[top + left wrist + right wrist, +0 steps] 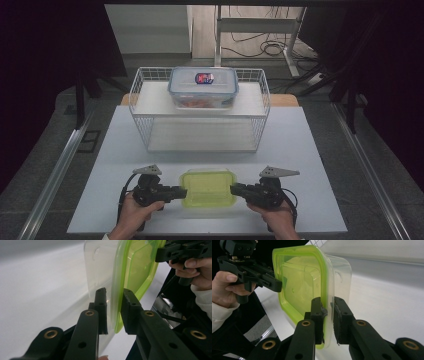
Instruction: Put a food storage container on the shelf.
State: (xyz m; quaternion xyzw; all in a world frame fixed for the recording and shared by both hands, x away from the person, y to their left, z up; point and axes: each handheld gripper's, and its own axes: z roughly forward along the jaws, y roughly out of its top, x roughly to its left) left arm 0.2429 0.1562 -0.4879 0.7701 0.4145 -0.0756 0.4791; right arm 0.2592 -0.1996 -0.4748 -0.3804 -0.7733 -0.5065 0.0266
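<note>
Not much to read here tbh. Only printed thing I can spot is a sticker (203, 78) on the lid of the clear box (203, 88) up in the wire basket (141, 95), red and blue w/ some white bits, but it's way too small and blurry from the high view to make out any letters or a brand. The green-lid tub (208, 188) I've got btw my tongs has no print, label or number I can see, just a plain moulded round mark in the clear wall (95, 251), no text in it. Nothing legible on the tongs either.
</note>
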